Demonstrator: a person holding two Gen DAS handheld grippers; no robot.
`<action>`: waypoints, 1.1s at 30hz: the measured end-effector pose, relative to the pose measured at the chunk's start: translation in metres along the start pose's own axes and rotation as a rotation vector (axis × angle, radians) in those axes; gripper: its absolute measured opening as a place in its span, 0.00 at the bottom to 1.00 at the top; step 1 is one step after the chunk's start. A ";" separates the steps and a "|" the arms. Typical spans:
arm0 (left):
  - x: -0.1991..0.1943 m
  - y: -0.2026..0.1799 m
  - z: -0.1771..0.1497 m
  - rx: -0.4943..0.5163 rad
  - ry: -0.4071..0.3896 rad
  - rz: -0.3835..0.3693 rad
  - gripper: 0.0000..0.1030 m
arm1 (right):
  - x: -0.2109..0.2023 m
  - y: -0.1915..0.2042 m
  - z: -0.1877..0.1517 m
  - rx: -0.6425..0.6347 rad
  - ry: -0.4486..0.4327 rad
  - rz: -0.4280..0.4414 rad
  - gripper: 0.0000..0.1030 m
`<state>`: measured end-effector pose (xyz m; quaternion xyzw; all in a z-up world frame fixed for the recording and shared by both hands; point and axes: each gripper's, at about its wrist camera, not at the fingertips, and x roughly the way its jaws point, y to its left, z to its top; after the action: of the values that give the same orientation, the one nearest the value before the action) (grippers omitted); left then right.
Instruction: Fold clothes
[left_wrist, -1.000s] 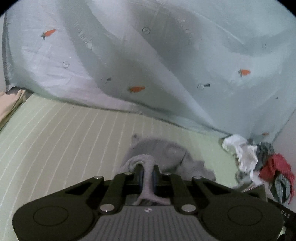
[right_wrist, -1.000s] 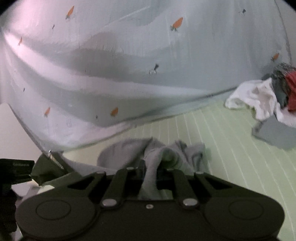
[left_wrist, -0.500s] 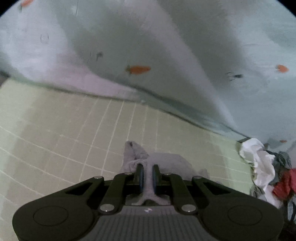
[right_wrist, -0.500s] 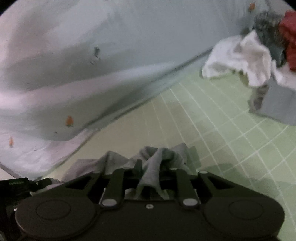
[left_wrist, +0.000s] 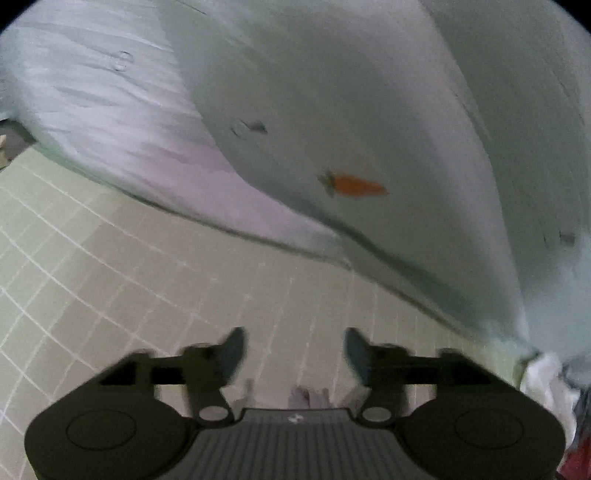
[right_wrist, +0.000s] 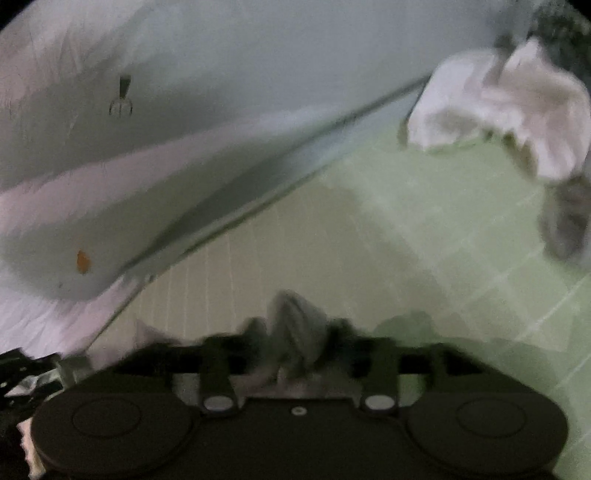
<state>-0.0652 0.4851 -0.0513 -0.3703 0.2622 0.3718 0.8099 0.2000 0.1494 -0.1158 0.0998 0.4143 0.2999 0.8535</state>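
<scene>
Both pairs of fingers have just been opening and now stand wide, with nothing clamped. On the left gripper (left_wrist: 291, 354) the fingers are spread apart over the green checked bed sheet (left_wrist: 147, 280), and only a sliver of the grey garment (left_wrist: 306, 397) peeks out low between them, just above the gripper body, loose and not pressed. On the right gripper (right_wrist: 295, 343) the frame is blurred, but the fingers sit well apart with a bunched ridge of the same grey garment (right_wrist: 295, 325) standing up between them, free of the pads as far as the blur lets one tell. The garment therefore lies on the bed directly under and in front of both grippers, near the pale carrot-print cover (left_wrist: 351, 110) draped behind, and well apart from the white cloth (right_wrist: 498, 107) in the pile of laundry to the right. The step in hand looks like the release after laying a fold down. To do it well, draw both grippers straight back and slightly up so no fabric catches on a fingertip and drags the fold open; the ridge at the right one is the risk. Then check whether the edges lie level before choosing the next corners to pinch.
</scene>
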 end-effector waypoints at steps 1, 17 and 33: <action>-0.003 0.003 0.003 -0.014 -0.011 -0.003 0.79 | -0.004 0.001 0.003 -0.012 -0.031 -0.023 0.88; -0.004 -0.030 -0.053 0.374 0.085 -0.122 0.36 | -0.001 0.014 -0.026 -0.286 0.102 -0.046 0.62; 0.010 0.014 -0.035 0.135 0.171 -0.009 0.80 | -0.023 -0.036 -0.004 -0.110 0.052 -0.095 0.73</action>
<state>-0.0758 0.4678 -0.0843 -0.3464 0.3533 0.3166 0.8093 0.2012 0.1068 -0.1188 0.0250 0.4233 0.2839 0.8600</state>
